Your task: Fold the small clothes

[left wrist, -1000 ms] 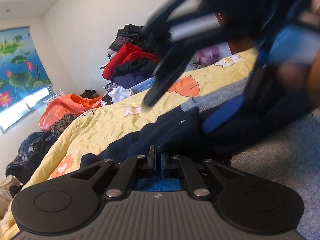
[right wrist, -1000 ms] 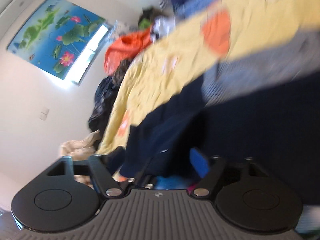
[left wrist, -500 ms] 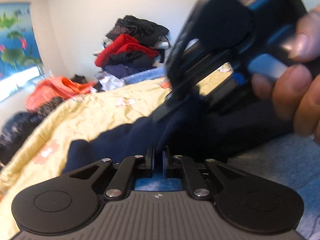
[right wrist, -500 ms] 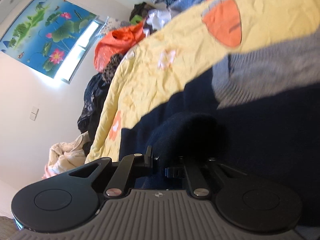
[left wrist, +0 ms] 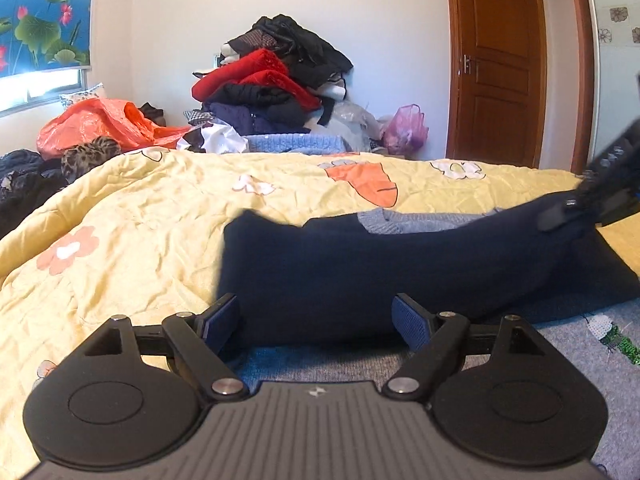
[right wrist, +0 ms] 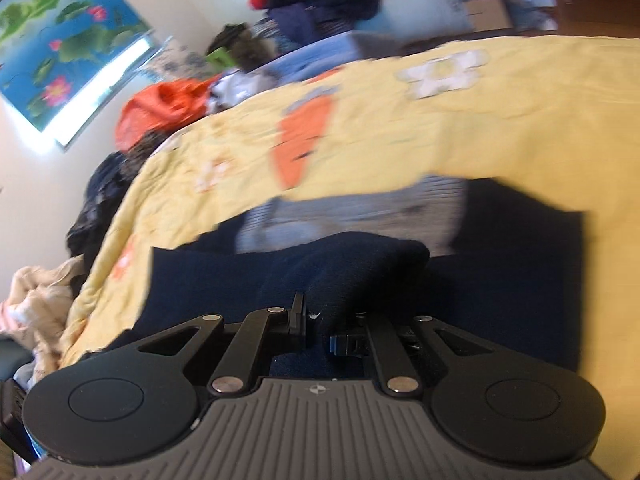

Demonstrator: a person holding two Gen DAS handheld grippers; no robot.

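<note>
Where a second ago shut on the navy sweater [left wrist: 400,264], left claw [left wrist: 318,322] now wide open, empty; right claw [right wrist: 316,330] still pinching navy fold above yellow quilt [left wrist: 140,216]; fold half placed.

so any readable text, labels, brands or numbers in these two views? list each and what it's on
None readable.
Left gripper body: small embossed emblem, a symbol, no letters.
Right gripper body: same kind of emblem, no letters.
Dark sweater: pale fleck near the right gripper's fingers, too small to tell if it is print.
Lotus picture: no text visible.
</note>
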